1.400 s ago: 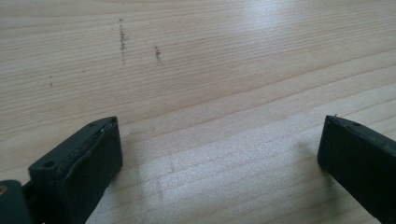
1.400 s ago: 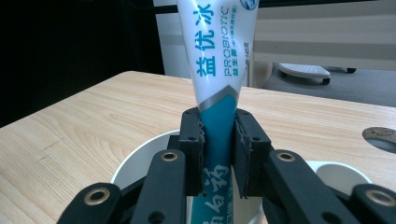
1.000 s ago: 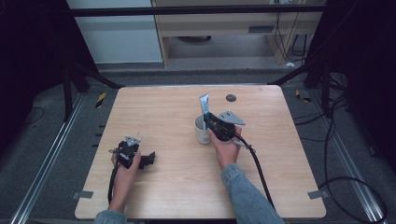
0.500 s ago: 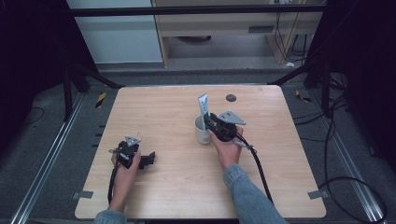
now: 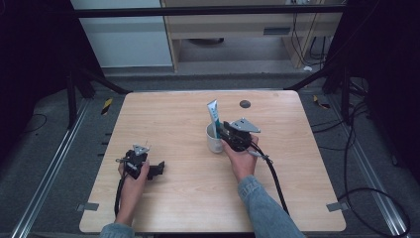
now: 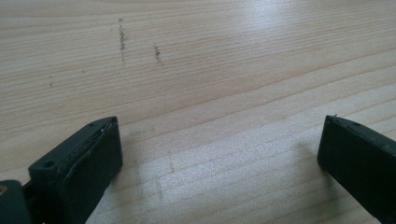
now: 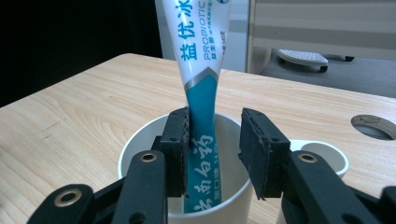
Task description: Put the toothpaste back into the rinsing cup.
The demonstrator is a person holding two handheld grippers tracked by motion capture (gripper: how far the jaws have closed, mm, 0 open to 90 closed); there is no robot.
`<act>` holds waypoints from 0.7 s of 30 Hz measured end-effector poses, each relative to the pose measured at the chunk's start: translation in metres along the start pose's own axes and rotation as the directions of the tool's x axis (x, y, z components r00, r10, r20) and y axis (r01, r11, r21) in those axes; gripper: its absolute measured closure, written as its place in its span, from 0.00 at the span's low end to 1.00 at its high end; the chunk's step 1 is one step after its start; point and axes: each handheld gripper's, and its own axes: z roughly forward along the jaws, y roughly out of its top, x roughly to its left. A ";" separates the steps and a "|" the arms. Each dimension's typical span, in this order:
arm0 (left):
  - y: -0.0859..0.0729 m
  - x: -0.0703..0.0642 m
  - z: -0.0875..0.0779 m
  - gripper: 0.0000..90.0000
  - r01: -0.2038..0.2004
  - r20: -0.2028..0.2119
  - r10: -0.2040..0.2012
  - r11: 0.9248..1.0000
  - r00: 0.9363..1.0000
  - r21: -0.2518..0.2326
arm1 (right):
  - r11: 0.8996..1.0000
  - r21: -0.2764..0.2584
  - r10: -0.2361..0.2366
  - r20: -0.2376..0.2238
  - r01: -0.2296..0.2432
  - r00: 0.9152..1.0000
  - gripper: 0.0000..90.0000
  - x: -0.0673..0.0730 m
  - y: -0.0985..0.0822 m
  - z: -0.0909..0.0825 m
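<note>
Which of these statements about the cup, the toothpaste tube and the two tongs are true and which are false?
1. The toothpaste tube stands in the white cup. True.
2. The right tongs squeeze the tube from both sides. False: their jaws have just been opening; the tube is between them and a gap shows at one jaw.
3. The left tongs are open over bare table. True.
4. The cup lies on its side. False: it stands upright.
5. The left tongs hold a spoon. False: nothing is between their jaws.
</note>
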 end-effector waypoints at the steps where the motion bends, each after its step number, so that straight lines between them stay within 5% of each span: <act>1: 0.000 0.000 0.000 0.00 0.000 0.000 0.000 1.000 1.000 0.000 | 1.000 0.003 -0.003 0.001 0.003 1.000 0.70 0.000 0.000 0.000; 21: 0.000 0.000 0.000 0.00 0.000 0.000 0.000 1.000 1.000 0.000 | 1.000 0.020 -0.013 0.004 0.013 1.000 0.69 0.000 0.001 -0.007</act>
